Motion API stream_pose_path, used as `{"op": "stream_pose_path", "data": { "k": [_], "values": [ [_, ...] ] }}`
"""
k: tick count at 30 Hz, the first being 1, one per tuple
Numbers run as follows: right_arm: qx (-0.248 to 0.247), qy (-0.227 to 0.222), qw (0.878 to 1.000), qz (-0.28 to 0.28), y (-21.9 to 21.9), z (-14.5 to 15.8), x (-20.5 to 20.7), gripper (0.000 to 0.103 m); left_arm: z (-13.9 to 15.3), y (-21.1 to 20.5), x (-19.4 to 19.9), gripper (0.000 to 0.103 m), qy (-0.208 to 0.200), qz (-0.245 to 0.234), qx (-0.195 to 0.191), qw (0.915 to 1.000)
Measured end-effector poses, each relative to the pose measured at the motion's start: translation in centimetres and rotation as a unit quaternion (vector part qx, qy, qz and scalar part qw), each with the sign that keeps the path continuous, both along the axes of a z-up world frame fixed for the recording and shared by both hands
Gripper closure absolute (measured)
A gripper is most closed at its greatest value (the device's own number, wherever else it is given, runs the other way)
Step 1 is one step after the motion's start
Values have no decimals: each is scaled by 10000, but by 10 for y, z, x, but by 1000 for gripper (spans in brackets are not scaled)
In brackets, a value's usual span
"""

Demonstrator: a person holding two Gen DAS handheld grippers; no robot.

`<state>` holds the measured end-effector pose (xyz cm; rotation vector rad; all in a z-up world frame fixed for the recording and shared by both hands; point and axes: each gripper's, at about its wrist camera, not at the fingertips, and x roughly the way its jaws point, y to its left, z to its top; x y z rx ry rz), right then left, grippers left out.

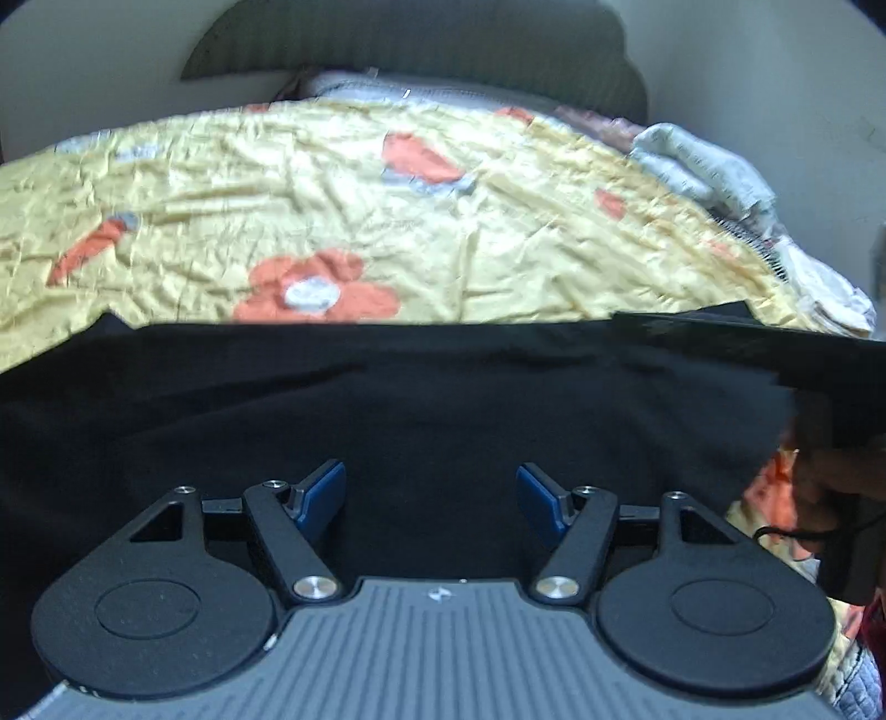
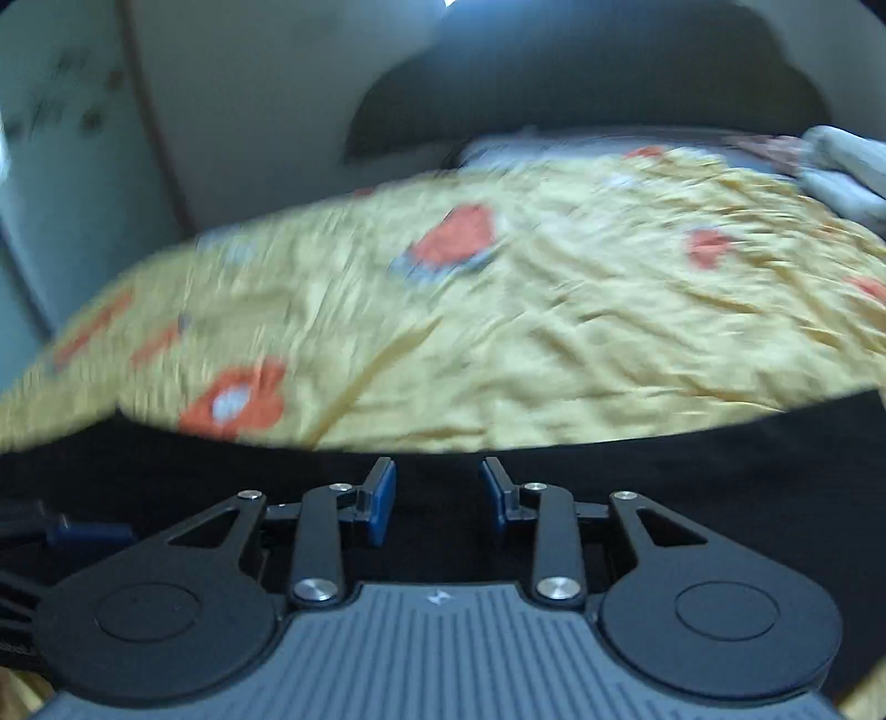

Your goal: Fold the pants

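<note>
Black pants (image 1: 421,399) lie spread across the near part of a bed covered by a yellow sheet with orange flowers (image 1: 387,210). My left gripper (image 1: 431,487) is open, its blue-padded fingers wide apart just above the black cloth, holding nothing. In the right wrist view the pants (image 2: 720,471) form a dark band across the near edge of the yellow sheet (image 2: 554,332). My right gripper (image 2: 437,487) is open with a narrower gap, over the pants' far edge. The right wrist view is blurred by motion.
A rumpled white and grey blanket (image 1: 720,177) lies at the bed's right side. A dark headboard (image 1: 421,50) and pale walls stand behind the bed. A hand with a dark device (image 1: 841,498) shows at the right edge of the left wrist view.
</note>
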<state>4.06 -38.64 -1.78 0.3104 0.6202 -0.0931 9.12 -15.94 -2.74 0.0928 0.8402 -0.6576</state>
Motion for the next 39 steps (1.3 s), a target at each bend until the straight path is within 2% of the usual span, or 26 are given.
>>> {"op": "stream_pose_path", "data": {
  "k": [1, 3, 4, 7, 9, 12, 15, 20, 25, 32, 35, 37, 39],
  "values": [
    [190, -234, 9994, -193, -12, 6, -19, 66, 2, -1, -3, 31, -54, -55, -46, 10000],
    [496, -513, 9950, -699, -36, 13, -60, 40, 4, -4, -6, 31, -108, -107, -39, 9999],
    [597, -591, 9918, -968, -48, 14, -79, 35, 3, -7, -7, 31, -113, -132, -16, 9998],
    [808, -545, 9844, -1466, -73, 9, -125, 35, -5, -15, -4, 30, -27, -169, 91, 9998],
    [1391, -416, 9778, -1509, -89, -3, -143, 35, -12, -19, -1, 30, -12, -130, 155, 9998],
    [2169, -375, 9637, -1509, -97, -24, -154, 35, -14, -26, -2, 30, -210, -56, 348, 9992],
    [2552, -368, 9552, -1456, -100, -40, -153, 35, -10, -27, -3, 30, -177, -78, 313, 9993],
    [2623, -598, 9486, -1665, -111, -48, -148, 36, -3, -24, -5, 30, -146, -34, 205, 9997],
    [2733, -1045, 9328, -2104, -131, -55, -145, 37, 3, -25, -5, 30, -2, -48, 34, 10000],
    [2632, -1483, 9165, -2623, -149, -60, -123, 37, 9, -35, -8, 28, 170, -236, -87, 9995],
    [2582, -1566, 9111, -2806, -158, -61, -116, 40, 10, -36, -8, 25, 176, -246, -100, 9995],
    [2526, -1470, 9110, -2909, -163, -61, -110, 49, 10, -36, -7, 24, 203, -256, -127, 9994],
    [2467, -1235, 9116, -3049, -166, -63, -104, 79, 9, -35, -4, 24, 288, -244, -202, 9991]
  ]
}}
